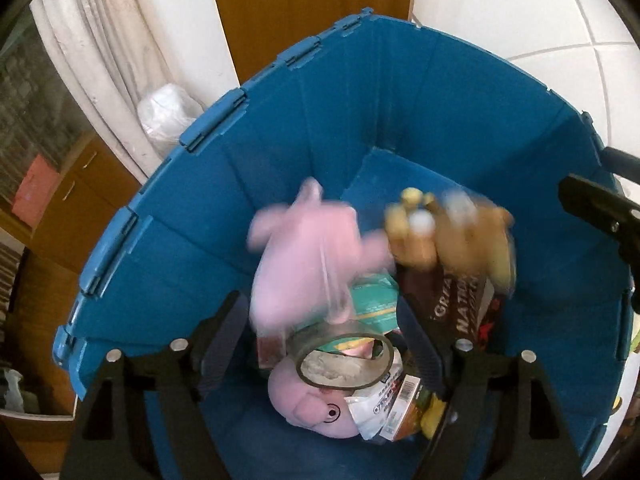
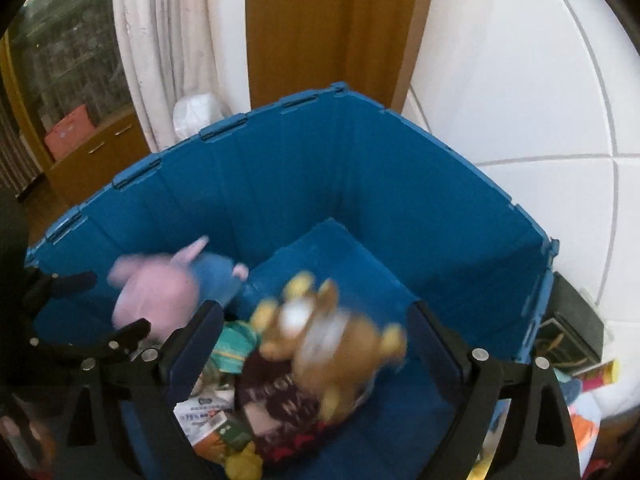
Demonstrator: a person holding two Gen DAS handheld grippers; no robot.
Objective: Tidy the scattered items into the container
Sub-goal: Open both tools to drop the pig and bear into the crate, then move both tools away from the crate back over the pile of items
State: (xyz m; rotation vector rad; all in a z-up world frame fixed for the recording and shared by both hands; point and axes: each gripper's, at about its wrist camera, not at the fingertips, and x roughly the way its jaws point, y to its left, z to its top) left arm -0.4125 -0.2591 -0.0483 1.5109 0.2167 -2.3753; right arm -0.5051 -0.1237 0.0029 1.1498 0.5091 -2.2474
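Right wrist: both tools [image 2: 316, 344] spread wide above blue bin [image 2: 400, 200]; white tiled floor [image 2: 520, 80].

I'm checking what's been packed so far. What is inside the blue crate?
Inside the blue crate: a pink plush, brown bear plush, clear tape roll, dark snack bag, teal packet and cartons. Whatever lies beneath this pile is covered.

brown bear [image 2: 336, 344] blurred | between spread fingers [image 2: 436, 332] | over blue bin [image 2: 400, 184]
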